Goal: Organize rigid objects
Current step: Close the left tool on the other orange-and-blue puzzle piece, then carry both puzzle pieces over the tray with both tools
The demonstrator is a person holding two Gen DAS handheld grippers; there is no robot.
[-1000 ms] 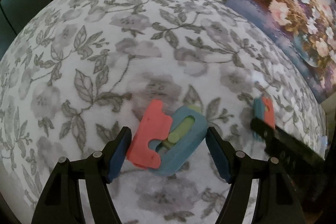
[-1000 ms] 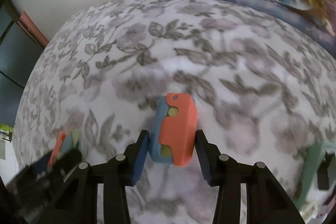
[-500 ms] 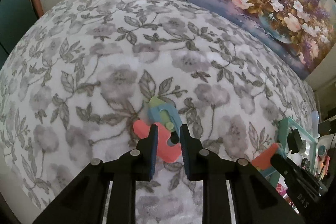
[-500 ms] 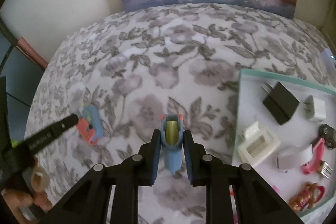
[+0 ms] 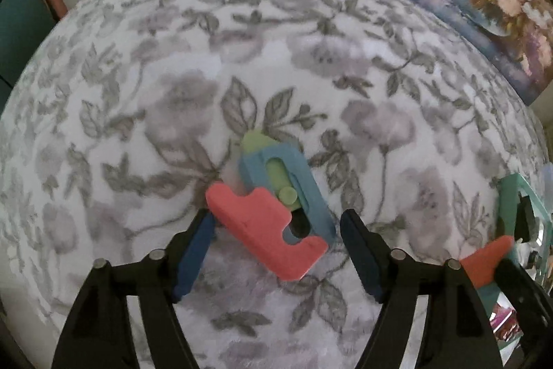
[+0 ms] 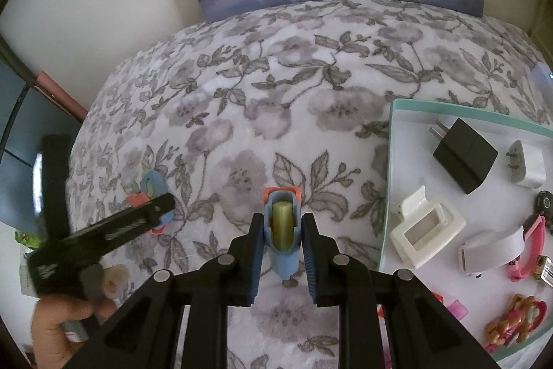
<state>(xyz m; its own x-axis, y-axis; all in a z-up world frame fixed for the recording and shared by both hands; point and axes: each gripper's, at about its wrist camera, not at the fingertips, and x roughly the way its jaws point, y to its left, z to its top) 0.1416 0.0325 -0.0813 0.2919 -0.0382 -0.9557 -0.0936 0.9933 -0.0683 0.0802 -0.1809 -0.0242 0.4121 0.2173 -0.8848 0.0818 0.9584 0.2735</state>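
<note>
While left gripper [image 5: 278, 251] opening, toy [image 5: 276, 206] between fingers, untouched.

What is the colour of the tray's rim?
Pale teal rim on the tray, white inside; the right wrist view shows it best.

We find one coral, blue and green toy cutter [image 5: 276, 213] lying flat on the floral bedspread [image 5: 172, 57], well in from its edges. A second toy cutter [image 6: 281, 227] stands on end, left of the teal-rimmed tray [image 6: 387, 168].
</note>
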